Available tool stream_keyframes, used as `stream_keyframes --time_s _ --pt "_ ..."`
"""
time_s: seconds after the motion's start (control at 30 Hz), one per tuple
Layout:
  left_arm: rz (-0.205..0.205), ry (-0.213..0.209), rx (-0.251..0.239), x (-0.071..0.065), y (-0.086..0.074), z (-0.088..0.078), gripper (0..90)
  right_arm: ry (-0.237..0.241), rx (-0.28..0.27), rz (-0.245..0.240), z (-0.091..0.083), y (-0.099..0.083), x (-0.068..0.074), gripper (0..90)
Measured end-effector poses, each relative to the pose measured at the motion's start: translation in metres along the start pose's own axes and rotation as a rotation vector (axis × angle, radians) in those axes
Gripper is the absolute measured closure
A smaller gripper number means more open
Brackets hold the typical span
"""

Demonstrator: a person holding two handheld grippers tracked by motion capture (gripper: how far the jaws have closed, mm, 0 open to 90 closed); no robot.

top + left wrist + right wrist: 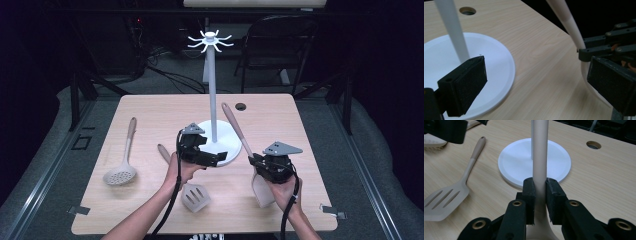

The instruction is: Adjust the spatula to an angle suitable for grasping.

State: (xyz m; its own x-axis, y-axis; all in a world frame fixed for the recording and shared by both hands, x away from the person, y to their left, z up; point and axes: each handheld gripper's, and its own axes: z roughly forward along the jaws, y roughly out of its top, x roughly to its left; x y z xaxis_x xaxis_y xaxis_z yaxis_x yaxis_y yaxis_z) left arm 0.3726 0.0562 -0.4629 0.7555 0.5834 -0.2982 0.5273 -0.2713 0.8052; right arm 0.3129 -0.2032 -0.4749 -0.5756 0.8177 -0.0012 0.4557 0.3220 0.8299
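A white utensil stand (211,90) with a ring of hooks on top rises from its round base (227,137) at the table's middle. My right gripper (256,161) is shut on the handle of a beige turner (235,125); the handle tilts up towards the stand and the blade (262,192) rests on the table. In the right gripper view both jaws (540,186) press on that handle (540,152). My left gripper (216,158) stands open by the base's front edge with nothing between its jaws (536,67). The turner's handle (565,17) passes to its right.
A perforated spoon (120,175) lies at the left of the wooden table (280,120). A slotted spatula (195,196) lies near the front, under my left forearm. A cable hole (241,106) sits near the far edge. A dark chair (280,45) stands behind the table.
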Motion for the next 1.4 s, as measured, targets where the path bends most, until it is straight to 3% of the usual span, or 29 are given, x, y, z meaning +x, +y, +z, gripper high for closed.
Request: stream_keyframes --time_s 0.33,0.5,0.53,0.57,0.6,0.67,0.83,1.1,1.4 --pt "-0.036 -0.094 -0.055 -0.01 0.009 0.014 17.2 0.037 -0.017 -0.047 0.003 0.005 0.013 78.6" --pt "-0.056 -0.105 -0.073 -0.009 0.008 0.017 26.9 0.042 -0.022 -0.058 0.006 0.006 0.017 78.6" --pt "-0.066 -0.107 -0.08 -0.009 0.008 0.018 34.0 0.047 -0.018 -0.058 0.008 0.007 0.019 78.6" --pt "-0.077 -0.113 -0.082 -0.008 0.007 0.018 34.0 0.047 -0.018 -0.058 0.008 0.007 0.019 78.6" --pt "-0.085 -0.113 -0.085 -0.007 0.007 0.019 40.6 0.05 -0.019 -0.063 0.01 0.007 0.021 78.6" --pt "-0.092 -0.12 -0.099 -0.006 0.006 0.02 43.2 0.054 -0.016 -0.064 0.011 0.008 0.021 78.6" --pt "-0.103 -0.124 -0.142 -0.005 0.005 0.017 60.5 0.059 -0.016 -0.064 0.015 0.009 0.026 78.5" --pt "-0.077 -0.139 -0.173 -0.007 0.008 0.01 69.9 0.061 -0.021 -0.051 0.017 0.011 0.029 78.5" --pt "-0.021 -0.153 -0.161 -0.014 0.015 0.008 73.4 0.068 -0.029 -0.017 0.018 0.016 0.029 78.6"
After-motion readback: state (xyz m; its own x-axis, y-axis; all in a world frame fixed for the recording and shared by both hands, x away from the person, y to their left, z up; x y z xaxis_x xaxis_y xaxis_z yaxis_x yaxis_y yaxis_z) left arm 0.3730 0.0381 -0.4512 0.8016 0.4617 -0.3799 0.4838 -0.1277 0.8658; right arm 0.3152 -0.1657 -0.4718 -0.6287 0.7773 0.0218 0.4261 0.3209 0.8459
